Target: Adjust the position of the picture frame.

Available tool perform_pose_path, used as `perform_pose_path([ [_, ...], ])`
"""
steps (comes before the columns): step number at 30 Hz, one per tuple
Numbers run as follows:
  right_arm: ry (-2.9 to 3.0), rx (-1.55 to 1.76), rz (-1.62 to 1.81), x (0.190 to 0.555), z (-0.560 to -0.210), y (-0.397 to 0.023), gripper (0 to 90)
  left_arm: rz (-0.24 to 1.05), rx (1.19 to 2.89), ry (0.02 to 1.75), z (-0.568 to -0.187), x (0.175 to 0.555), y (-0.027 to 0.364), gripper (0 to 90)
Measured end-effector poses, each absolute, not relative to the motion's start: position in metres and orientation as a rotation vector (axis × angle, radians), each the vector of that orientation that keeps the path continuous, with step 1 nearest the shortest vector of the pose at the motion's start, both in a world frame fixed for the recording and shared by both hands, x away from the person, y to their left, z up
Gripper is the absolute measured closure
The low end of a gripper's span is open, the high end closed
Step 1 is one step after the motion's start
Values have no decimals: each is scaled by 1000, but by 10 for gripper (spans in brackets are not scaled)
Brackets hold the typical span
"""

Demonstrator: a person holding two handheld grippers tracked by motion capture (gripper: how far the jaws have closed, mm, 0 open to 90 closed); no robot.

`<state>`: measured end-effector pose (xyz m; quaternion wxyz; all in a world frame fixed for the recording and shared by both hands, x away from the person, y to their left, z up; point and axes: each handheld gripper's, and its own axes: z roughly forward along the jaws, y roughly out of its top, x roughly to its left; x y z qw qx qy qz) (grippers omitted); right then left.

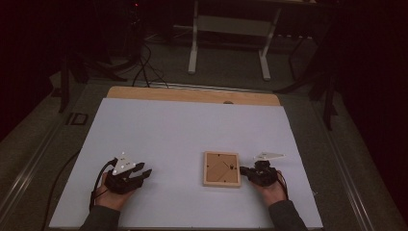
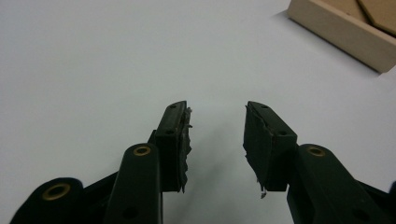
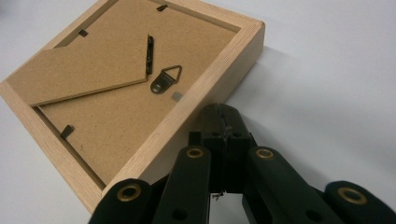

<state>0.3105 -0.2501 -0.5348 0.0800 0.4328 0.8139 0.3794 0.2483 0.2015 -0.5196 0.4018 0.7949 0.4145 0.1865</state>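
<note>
A small wooden picture frame (image 1: 221,169) lies back side up on the white table top (image 1: 183,130). Its brown backing board, fold-out stand and metal hanger (image 3: 166,79) face upward. My right gripper (image 1: 243,170) is shut with nothing between its jaws, its tips right at the frame's right edge (image 3: 219,70). My left gripper (image 1: 145,170) rests on the table well to the left of the frame, open and holding nothing. In the left gripper view the open gripper (image 2: 217,126) points over bare table, and a corner of the frame (image 2: 350,28) shows at the upper right.
A strip of wooden table edge (image 1: 192,94) runs along the far side of the white top. Beyond it on the floor stand a white table leg frame (image 1: 231,43) and dark cables (image 1: 144,67). A cable (image 1: 62,173) trails off the table's left side.
</note>
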Motion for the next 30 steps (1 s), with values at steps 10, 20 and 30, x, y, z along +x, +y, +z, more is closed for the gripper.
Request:
perform_pose_path([
  [10, 2464, 1265, 1151, 313, -536, -232, 898, 464, 2019, 1025, -520, 248, 197, 617],
  [20, 2498, 1238, 1174, 313, -539, -210, 898, 435, 2057, 980, -522, 246, 183, 622],
  [30, 2527, 1213, 1181, 315, -539, -192, 898, 407, 2094, 914, -524, 244, 165, 655],
])
